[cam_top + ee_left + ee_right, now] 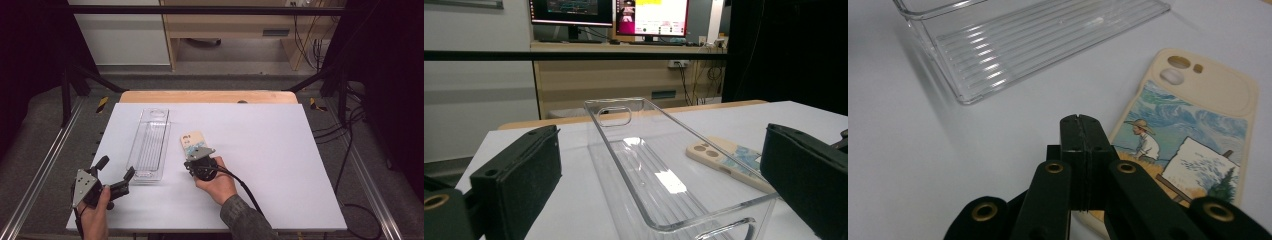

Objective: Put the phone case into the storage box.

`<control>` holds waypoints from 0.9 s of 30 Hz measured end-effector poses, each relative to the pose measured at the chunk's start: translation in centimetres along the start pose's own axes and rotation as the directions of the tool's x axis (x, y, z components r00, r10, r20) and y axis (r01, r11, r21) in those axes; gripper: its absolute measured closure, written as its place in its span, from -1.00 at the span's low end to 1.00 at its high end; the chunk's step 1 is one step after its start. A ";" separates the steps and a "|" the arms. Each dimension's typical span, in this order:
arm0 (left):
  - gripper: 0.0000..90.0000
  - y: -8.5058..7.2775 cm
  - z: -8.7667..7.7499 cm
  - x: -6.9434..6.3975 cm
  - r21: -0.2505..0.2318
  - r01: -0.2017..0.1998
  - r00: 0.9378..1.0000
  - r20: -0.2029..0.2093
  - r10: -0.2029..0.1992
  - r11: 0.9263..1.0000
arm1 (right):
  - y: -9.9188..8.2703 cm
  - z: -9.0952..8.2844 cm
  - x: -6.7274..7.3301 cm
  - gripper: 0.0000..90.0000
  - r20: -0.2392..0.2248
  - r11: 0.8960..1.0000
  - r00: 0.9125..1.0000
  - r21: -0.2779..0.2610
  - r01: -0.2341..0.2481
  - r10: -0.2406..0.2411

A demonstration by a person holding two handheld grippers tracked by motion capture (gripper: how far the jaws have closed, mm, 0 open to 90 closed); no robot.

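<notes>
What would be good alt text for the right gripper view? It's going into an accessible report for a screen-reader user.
The right gripper, its black jaws shut together, rests its tip at the near left edge of a cream phone case printed with a painter at an easel, lying flat on a white table. A clear ribbed plastic tray sits beyond, apart from the case.

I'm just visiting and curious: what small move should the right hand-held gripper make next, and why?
Probably lift slightly. The right hand-held gripper is shut at the near edge of the phone case, which lies flat on the table beside the empty clear tray.
</notes>
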State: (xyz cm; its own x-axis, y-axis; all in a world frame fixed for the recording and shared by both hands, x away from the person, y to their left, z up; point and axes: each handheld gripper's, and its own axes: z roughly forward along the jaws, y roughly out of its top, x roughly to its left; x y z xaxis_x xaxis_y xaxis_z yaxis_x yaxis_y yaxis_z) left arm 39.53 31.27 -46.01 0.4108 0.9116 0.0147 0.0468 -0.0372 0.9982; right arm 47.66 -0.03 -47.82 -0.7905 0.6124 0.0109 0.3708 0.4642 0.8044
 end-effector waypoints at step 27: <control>-0.93 0.0 -0.1 0.1 -0.003 0.012 1.000 0.000 -0.012 1.000 | -0.4 2.1 0.8 1.00 0.070 0.995 0.996 0.089 0.041 -0.048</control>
State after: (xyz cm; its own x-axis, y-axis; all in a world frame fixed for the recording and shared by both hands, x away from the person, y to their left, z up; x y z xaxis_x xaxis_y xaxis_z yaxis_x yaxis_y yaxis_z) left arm 39.45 31.39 -46.01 0.4098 0.9122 0.0029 0.0489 -0.0251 0.9985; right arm 47.88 1.58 -49.40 -0.7711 0.6329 -0.0689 0.3797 0.5440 0.7483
